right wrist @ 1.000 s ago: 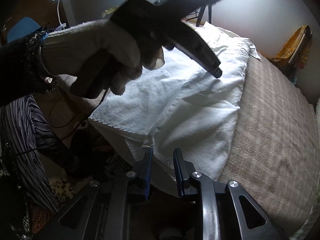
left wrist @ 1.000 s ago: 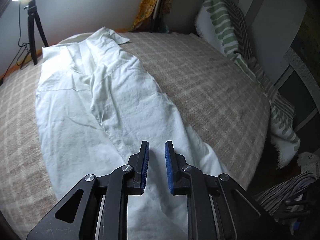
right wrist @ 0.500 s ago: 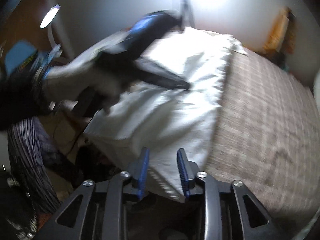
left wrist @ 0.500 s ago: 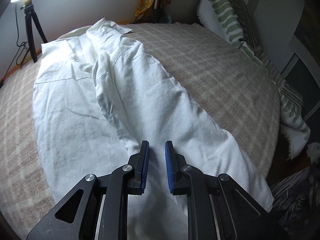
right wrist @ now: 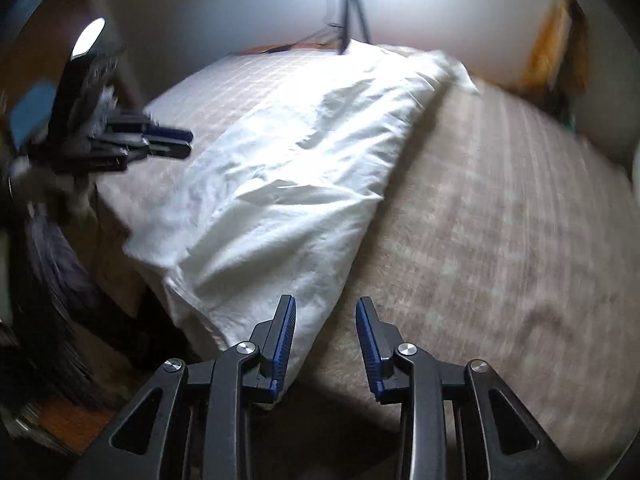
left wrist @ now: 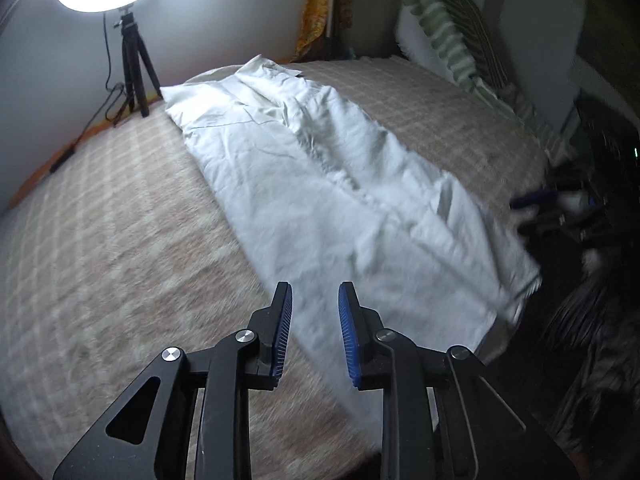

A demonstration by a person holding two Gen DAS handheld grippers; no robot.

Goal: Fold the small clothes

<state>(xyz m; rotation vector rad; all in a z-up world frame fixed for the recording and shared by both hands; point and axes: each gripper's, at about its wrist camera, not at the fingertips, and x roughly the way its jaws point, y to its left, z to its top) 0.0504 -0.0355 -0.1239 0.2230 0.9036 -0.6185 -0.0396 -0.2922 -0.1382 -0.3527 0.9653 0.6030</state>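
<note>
Across the checked beige bedspread (left wrist: 120, 240), white trousers (left wrist: 320, 200) lie lengthwise, waistband toward 12 o'clock near the ring light tripod (left wrist: 134, 72), leg ends draping off the near edge at 4 o'clock; the hems are blurred. Left gripper (left wrist: 315, 300): jaws have just been opening, a narrow gap, nothing between them. Right gripper (right wrist: 325, 312): jaws have been opening, moderately parted, empty, over the cloth's near corner. Both views are motion-smeared; striped pillows (left wrist: 452, 32) at 1 o'clock are partly cut off.
</note>
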